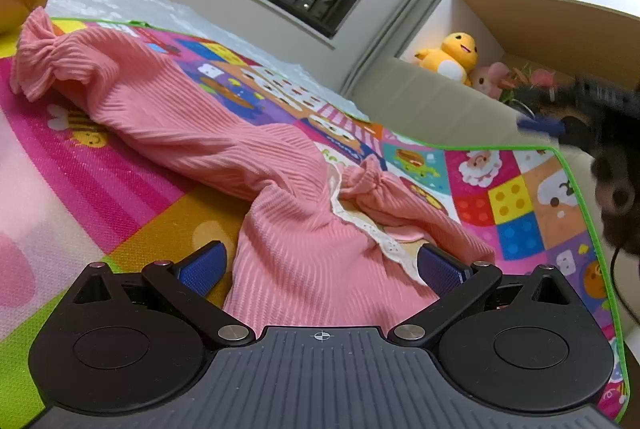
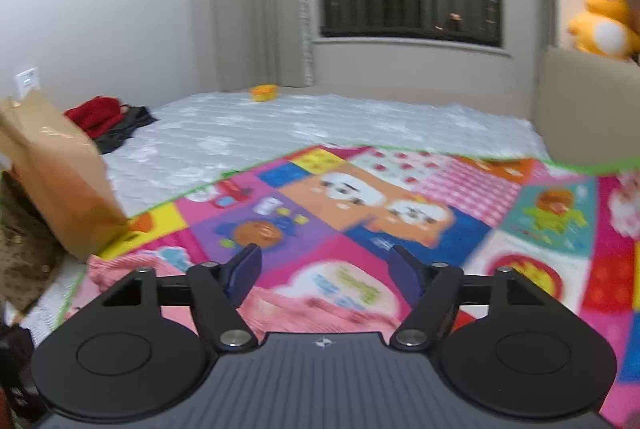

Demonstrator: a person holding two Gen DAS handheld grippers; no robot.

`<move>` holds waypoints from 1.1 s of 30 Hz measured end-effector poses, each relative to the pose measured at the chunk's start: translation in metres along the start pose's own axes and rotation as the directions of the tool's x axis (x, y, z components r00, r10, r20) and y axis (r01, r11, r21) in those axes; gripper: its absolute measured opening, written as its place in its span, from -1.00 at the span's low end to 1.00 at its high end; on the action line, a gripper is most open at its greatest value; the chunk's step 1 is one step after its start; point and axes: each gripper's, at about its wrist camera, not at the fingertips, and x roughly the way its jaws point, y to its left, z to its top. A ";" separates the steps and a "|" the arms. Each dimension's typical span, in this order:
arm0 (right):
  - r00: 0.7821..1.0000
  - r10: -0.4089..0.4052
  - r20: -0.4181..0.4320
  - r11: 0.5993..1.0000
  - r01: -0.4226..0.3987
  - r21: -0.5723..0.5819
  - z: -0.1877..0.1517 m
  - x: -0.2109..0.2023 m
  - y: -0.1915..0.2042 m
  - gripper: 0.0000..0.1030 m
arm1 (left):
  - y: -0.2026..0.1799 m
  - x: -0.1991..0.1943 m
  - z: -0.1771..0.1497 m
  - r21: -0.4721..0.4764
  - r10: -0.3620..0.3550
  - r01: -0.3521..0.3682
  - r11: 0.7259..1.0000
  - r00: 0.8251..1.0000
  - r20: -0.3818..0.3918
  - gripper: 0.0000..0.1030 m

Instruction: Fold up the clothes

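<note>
A pink ribbed garment (image 1: pixel 224 145) with gathered cuffs and a white lace trim lies crumpled across the colourful play mat (image 1: pixel 516 189). My left gripper (image 1: pixel 320 265) is open just above its near part, and the cloth bulges up between the blue pads without being pinched. One sleeve runs to the far left, another cuff (image 1: pixel 368 177) lies mid-right. The right gripper (image 1: pixel 560 125) shows blurred at the right edge of the left wrist view. In its own view, my right gripper (image 2: pixel 326 269) is open above the mat (image 2: pixel 400 205), with pink cloth (image 2: pixel 304 309) low beneath it.
The mat lies on a white quilted mattress (image 2: pixel 280 125). A brown paper bag (image 2: pixel 60 181) stands at the left, red and dark clothes (image 2: pixel 108 117) behind it. A small orange toy (image 2: pixel 264 92) sits far back. Plush toys (image 1: pixel 452 57) rest on the beige headboard ledge.
</note>
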 end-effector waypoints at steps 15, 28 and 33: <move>0.958 -0.236 -0.165 0.961 0.205 -0.186 -0.135 0.053 -0.064 0.30 | -0.013 -0.004 0.026 -0.024 0.003 -0.006 1.000 0.994 -0.106 1.00; 0.945 -0.301 0.129 0.923 0.255 0.288 -0.174 -0.027 -0.156 0.68 | -0.082 0.126 0.080 -0.167 -0.016 -0.031 0.986 0.963 -0.270 1.00; 0.945 -0.287 0.157 0.874 0.192 0.447 -0.190 -0.032 -0.182 0.75 | -0.083 0.167 0.071 -0.166 0.086 -0.139 0.976 0.952 -0.292 0.76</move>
